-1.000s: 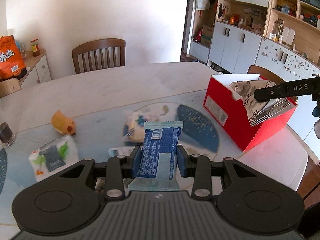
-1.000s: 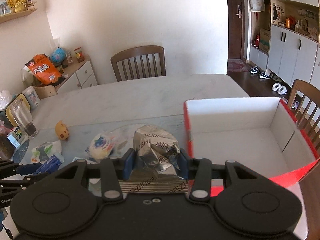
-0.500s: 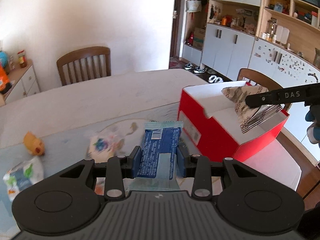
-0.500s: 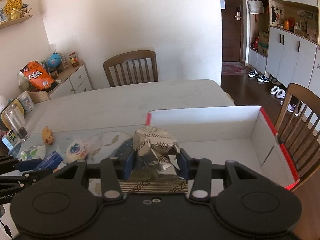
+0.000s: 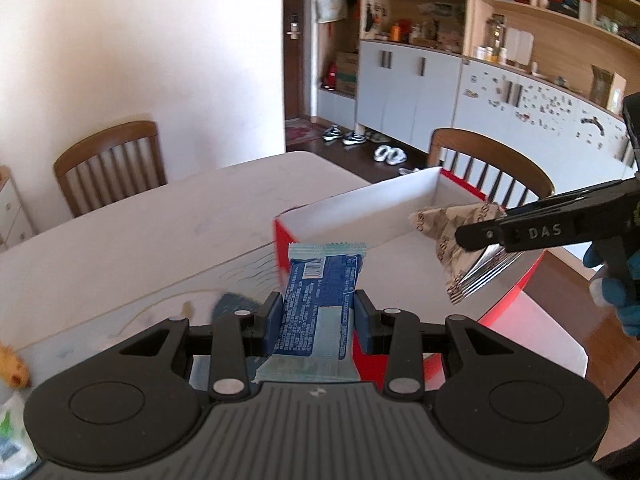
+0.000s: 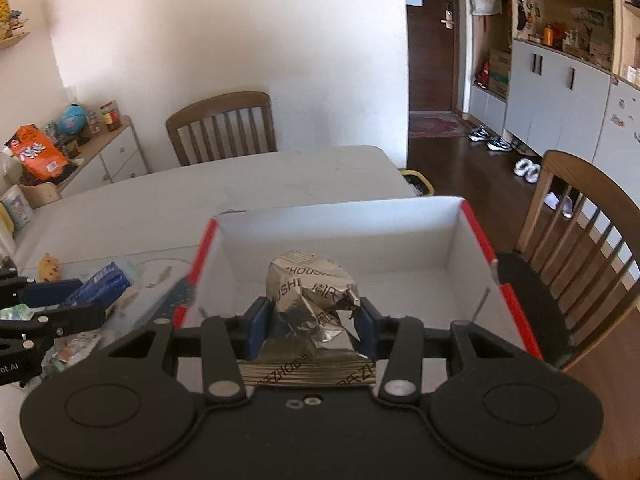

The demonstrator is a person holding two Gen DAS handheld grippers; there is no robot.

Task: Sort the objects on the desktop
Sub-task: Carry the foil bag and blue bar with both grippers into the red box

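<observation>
My left gripper (image 5: 318, 322) is shut on a blue snack packet (image 5: 320, 300) and holds it above the table, just at the near left corner of the red box (image 5: 360, 216). My right gripper (image 6: 310, 326) is shut on a crumpled silver foil packet (image 6: 312, 296) and holds it over the white inside of the red box (image 6: 400, 236). The right gripper with the foil packet (image 5: 460, 248) shows at the right of the left wrist view. The left gripper with the blue packet (image 6: 96, 284) shows at the left of the right wrist view.
A small orange toy (image 6: 50, 266) and loose snack packets (image 6: 76, 348) lie on the table left of the box. A white wrapped packet (image 5: 12, 428) lies at the table's near left. Wooden chairs (image 6: 224, 124) (image 6: 580, 240) stand behind and right of the table.
Both grippers have moved right toward the red box with their packets. The right gripper now hangs over the box's inside; the left gripper has reached the box's near corner.
</observation>
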